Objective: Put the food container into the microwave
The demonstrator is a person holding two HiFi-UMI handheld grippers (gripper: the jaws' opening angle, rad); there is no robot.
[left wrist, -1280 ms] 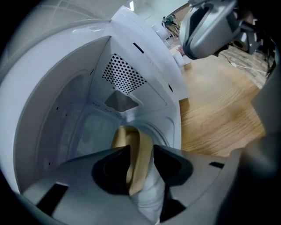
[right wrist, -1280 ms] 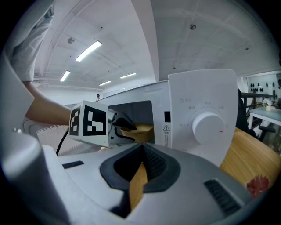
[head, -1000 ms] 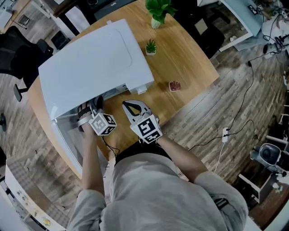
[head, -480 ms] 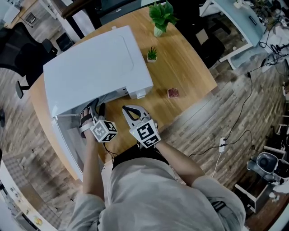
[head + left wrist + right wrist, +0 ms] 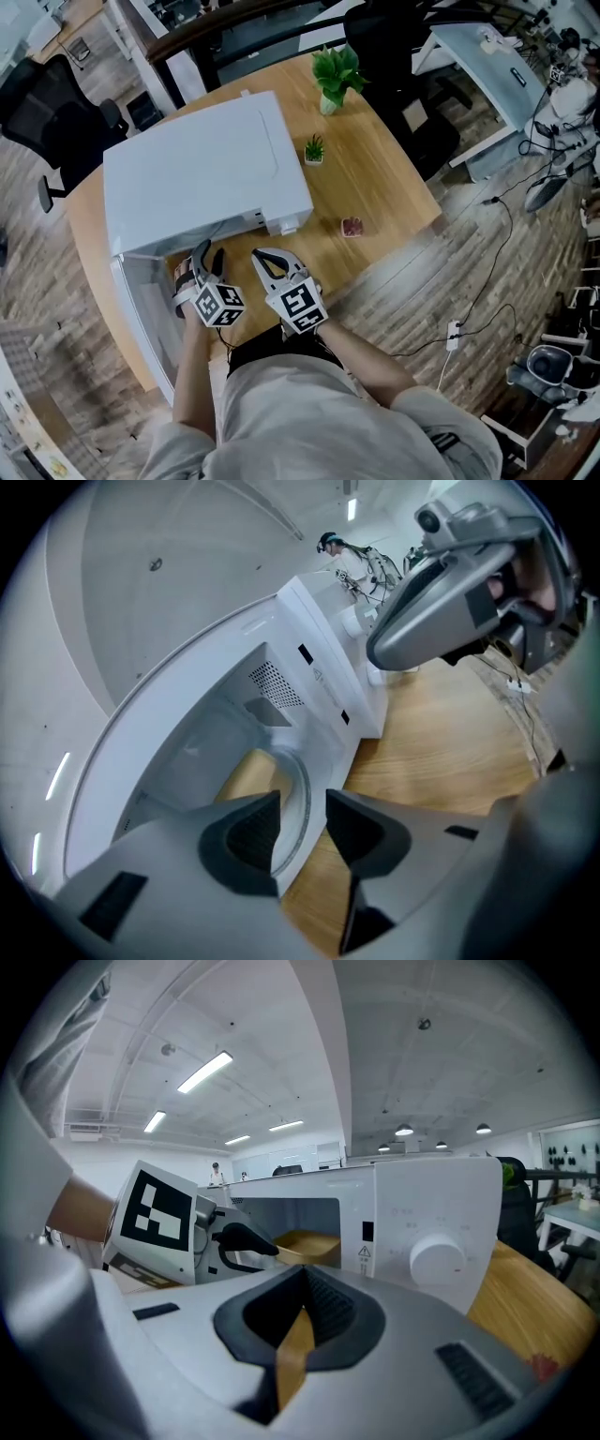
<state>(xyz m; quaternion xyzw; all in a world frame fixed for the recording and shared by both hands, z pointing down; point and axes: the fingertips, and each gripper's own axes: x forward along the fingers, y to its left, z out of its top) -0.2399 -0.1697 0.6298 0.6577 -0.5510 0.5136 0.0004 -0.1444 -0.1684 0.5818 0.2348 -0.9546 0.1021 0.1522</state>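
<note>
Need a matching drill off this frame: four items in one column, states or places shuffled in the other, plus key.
Column 1
1. left gripper
2. right gripper
3. food container
4. large potted plant

Column 2
A. at the far edge of the table
B. jaws apart, nothing between them
C. inside the open microwave
D. jaws together

Pairs: 1-B, 2-D, 3-C, 4-A
</note>
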